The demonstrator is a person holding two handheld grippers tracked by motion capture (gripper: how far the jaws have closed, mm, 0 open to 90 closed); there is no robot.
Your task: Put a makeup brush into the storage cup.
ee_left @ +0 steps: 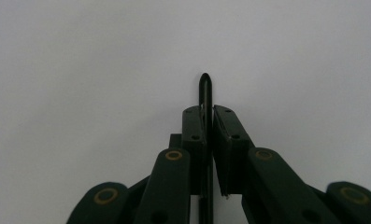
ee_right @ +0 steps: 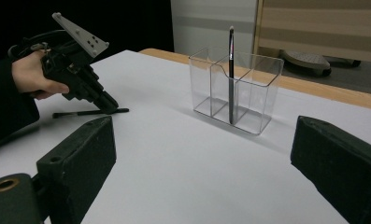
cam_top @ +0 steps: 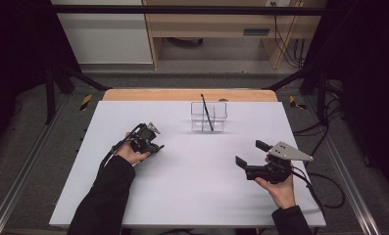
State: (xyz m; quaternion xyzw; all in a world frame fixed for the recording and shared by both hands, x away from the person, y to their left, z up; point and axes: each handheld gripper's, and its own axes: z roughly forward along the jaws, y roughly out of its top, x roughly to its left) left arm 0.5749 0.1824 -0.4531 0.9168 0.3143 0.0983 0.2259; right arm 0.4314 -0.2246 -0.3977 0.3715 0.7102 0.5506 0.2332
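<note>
A black pen [ee_left: 205, 86] lies flat on the white table [cam_top: 192, 181], and my left gripper [ee_left: 210, 109] is shut on it, its tip poking out past the jaws. In the right gripper view the same pen [ee_right: 75, 113] shows on the table under the left gripper [ee_right: 109, 107], which tilts down onto it. My right gripper [cam_top: 252, 153] stands open at the right of the table with nothing between its jaws. A clear divided holder [cam_top: 209, 117] at the back middle has another dark pen [cam_top: 206, 111] standing upright in it. That holder [ee_right: 258, 88] and its pen [ee_right: 231, 70] stand ahead of the right gripper [ee_right: 206, 140].
The white table surface sits on a wooden top [cam_top: 182, 94] whose edge shows at the back. Cables [cam_top: 324, 188] trail off the right side. Dark frame bars [cam_top: 60, 81] stand at both back corners, with a wooden cabinet [cam_top: 216, 24] beyond.
</note>
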